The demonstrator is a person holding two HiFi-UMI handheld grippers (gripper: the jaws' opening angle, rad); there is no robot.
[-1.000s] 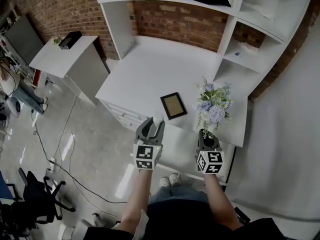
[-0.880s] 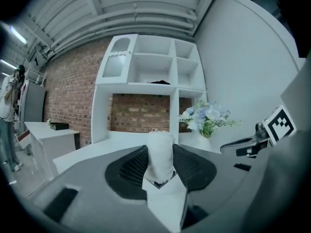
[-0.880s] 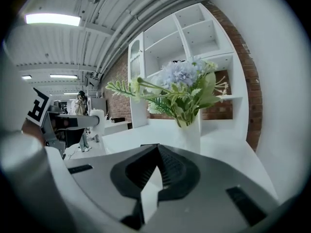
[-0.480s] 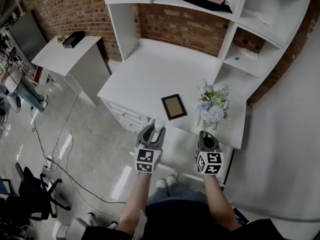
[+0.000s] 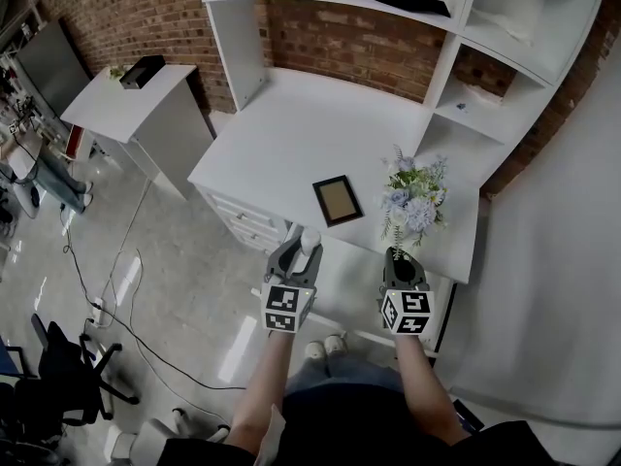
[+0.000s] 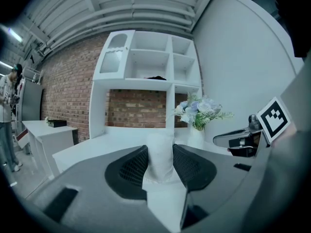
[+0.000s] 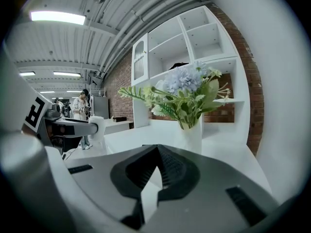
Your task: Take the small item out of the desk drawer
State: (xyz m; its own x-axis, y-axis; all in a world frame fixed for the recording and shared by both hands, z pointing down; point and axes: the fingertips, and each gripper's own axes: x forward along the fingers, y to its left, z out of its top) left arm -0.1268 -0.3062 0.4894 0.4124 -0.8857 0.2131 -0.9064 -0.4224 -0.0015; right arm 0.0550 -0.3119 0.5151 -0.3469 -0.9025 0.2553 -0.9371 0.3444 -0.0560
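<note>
A small white cylinder-shaped item [image 6: 160,154] stands upright between the black pads of my left gripper [image 6: 160,163], which is shut on it. In the head view the left gripper [image 5: 299,253] holds the item [image 5: 310,240] in the air, just off the front edge of the white desk [image 5: 291,129]. The desk's drawer fronts [image 5: 243,223] lie to its left, below the desktop. My right gripper [image 5: 402,263] hovers beside it at the desk's front right. Its jaws [image 7: 157,149] are shut with nothing between them.
A framed picture [image 5: 337,200] lies flat on the desk, and a vase of flowers [image 5: 412,197] stands right in front of the right gripper. Shelves rise behind the desk. A white side table [image 5: 121,110] with a black box, an office chair [image 5: 68,382] and floor cables are at left.
Both grippers keep almost the same place and the left keeps its hold on the white item. Only the head view has shifted slightly.
</note>
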